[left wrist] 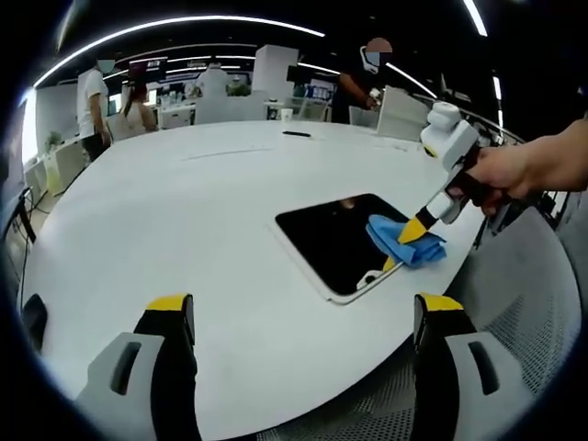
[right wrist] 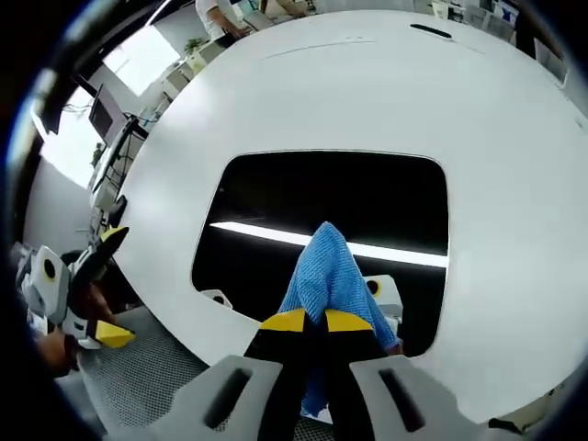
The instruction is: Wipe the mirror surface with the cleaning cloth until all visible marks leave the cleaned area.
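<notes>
My right gripper is clamping the blue cleaning cloth against the dark rectangular mirror lying on the white round worktop; my left gripper is hovering, fingers apart.

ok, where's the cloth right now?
The cloth is pinched in the right gripper, lying on the mirror near its table-edge side. In the left gripper view it's at the mirror's right corner, on the white table.

White table, mirror on it
</notes>
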A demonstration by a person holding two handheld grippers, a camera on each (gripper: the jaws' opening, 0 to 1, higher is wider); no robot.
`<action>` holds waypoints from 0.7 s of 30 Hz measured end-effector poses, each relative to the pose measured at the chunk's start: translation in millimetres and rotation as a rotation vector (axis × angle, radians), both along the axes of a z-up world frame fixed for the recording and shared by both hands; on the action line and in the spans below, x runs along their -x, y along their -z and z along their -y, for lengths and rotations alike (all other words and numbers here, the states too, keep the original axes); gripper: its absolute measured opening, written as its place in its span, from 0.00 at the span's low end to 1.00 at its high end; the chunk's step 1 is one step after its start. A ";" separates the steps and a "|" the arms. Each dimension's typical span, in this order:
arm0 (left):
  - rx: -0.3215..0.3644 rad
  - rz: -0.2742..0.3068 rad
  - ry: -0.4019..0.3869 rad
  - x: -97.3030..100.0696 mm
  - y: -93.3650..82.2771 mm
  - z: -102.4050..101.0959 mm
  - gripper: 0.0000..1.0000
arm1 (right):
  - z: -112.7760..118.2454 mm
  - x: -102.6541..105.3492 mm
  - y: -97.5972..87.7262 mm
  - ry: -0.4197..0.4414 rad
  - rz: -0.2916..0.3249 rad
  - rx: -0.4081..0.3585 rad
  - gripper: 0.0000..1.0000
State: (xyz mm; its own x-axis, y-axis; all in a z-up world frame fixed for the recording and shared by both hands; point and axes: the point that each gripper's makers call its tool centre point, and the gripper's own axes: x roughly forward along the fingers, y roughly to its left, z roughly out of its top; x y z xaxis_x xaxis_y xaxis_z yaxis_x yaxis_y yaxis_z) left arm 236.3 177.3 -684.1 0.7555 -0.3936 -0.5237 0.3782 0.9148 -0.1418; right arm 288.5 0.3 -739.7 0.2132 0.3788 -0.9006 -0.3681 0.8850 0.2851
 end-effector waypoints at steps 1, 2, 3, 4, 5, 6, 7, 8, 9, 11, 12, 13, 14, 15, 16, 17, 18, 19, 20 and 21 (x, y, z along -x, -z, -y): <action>0.001 -0.002 -0.003 -0.2 0.5 -1.2 0.99 | -3.9 0.5 -0.3 -0.003 -0.001 -0.002 0.00; 0.001 -0.002 -0.002 -0.2 0.9 -1.5 0.99 | -6.5 1.0 -0.5 -0.003 -0.003 -0.004 0.00; -0.001 -0.004 -0.001 0.0 1.1 -1.8 0.99 | -9.3 1.6 -0.6 -0.005 -0.005 -0.006 0.00; -0.003 -0.011 -0.002 0.4 2.4 -3.0 0.99 | -13.2 1.5 0.1 -0.009 -0.005 -0.006 0.00; -0.001 -0.014 -0.004 0.9 3.2 -3.7 0.99 | -15.6 1.7 0.1 -0.012 -0.005 -0.005 0.00; 0.000 -0.013 0.000 1.2 3.2 -3.4 0.99 | -19.4 2.8 -0.4 -0.016 -0.006 -0.005 0.00; -0.002 -0.015 0.002 1.4 3.7 -3.4 0.99 | -21.7 3.2 -0.6 -0.017 -0.007 -0.006 0.00; -0.003 -0.017 0.006 2.0 4.2 -3.4 0.99 | -25.3 3.7 -0.4 -0.021 -0.009 -0.007 0.00; -0.003 -0.017 0.006 2.2 4.2 -3.6 0.99 | -27.5 4.2 -0.4 -0.024 -0.010 -0.007 0.00; -0.004 -0.020 0.005 2.4 4.8 -4.9 0.99 | -33.2 6.4 -1.4 -0.035 -0.012 -0.006 0.00; -0.003 -0.021 0.005 2.6 4.9 -5.2 0.99 | -35.7 7.0 -1.5 -0.041 -0.013 -0.005 0.00; -0.002 -0.021 0.004 2.5 4.9 -5.5 0.99 | -38.9 7.9 -1.7 -0.051 -0.014 -0.004 0.00; -0.001 -0.020 0.004 2.4 4.8 -5.5 0.99 | -41.0 9.0 -2.3 -0.056 -0.013 -0.003 0.00; -0.003 -0.020 0.006 2.5 4.8 -5.1 0.99 | -43.8 10.3 -2.8 -0.063 -0.014 -0.003 0.00; -0.003 -0.019 0.009 2.5 4.7 -4.7 0.99 | -44.8 10.7 -2.8 -0.066 -0.014 -0.003 0.00; -0.002 -0.020 0.009 2.5 4.7 -4.5 0.99 | -47.6 11.7 -3.0 -0.074 -0.013 -0.004 0.00; -0.003 -0.020 0.010 2.6 4.9 -4.4 0.99 | -49.5 12.0 -3.0 -0.076 -0.013 -0.007 0.00; -0.003 -0.019 0.011 2.6 4.6 -4.2 0.99 | -52.3 12.6 -3.1 -0.077 -0.012 -0.012 0.00; -0.002 -0.018 0.011 2.4 4.5 -4.3 0.99 | -54.4 12.1 -2.0 -0.077 -0.012 -0.015 0.00; -0.004 -0.018 0.011 2.5 4.3 -4.3 0.99 | -57.5 12.5 -1.8 -0.076 -0.010 -0.018 0.00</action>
